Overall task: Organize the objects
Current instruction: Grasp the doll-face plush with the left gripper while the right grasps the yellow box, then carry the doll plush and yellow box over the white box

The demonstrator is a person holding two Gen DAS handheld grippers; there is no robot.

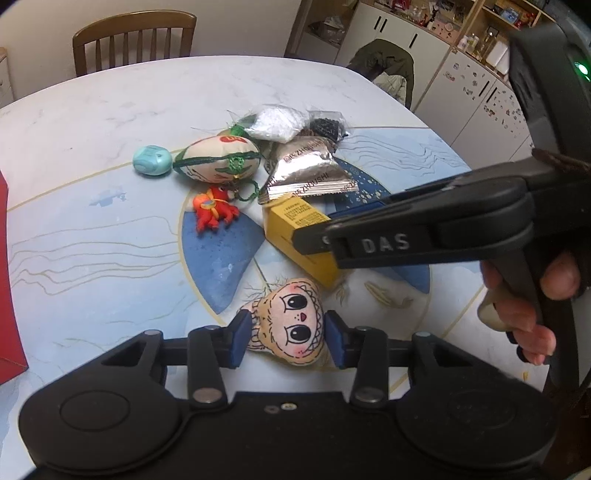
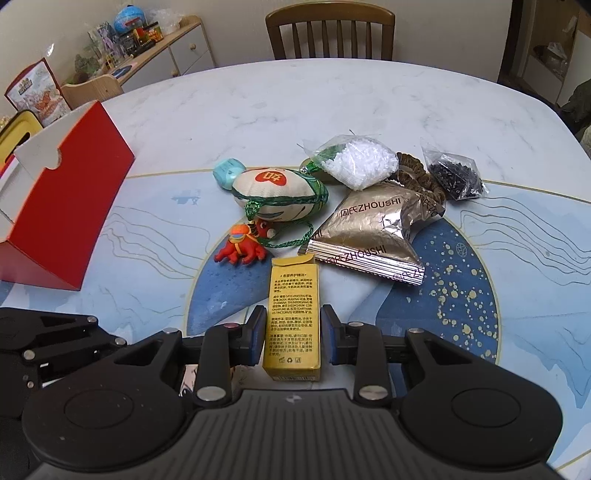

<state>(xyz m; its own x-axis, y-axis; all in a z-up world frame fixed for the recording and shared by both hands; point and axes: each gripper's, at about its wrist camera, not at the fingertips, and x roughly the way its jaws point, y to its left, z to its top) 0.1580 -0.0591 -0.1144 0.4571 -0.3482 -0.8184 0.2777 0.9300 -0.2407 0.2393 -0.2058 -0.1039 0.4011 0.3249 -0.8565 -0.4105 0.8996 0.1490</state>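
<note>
A flat plush doll face [image 1: 291, 321] lies on the table [image 1: 92, 240], and my left gripper [image 1: 286, 332] is shut on it, its blue pads pressing on both sides. In the right wrist view a yellow carton [image 2: 293, 295] lies lengthwise between the blue pads of my right gripper [image 2: 293, 325], which is shut on its near end. Behind it lie a red crab toy [image 2: 243, 247], a cloth sachet with green cord [image 2: 277, 195], a teal ball [image 2: 227, 171], a silver packet [image 2: 373, 229], a bag of white beads [image 2: 358, 158] and a bag of black beads [image 2: 454, 177].
An open red box [image 2: 74, 206] stands at the table's left side. A wooden chair [image 2: 328, 33] is at the far edge. A hand [image 1: 524, 314] holds the right gripper's handle. Cabinets and shelves line the walls behind.
</note>
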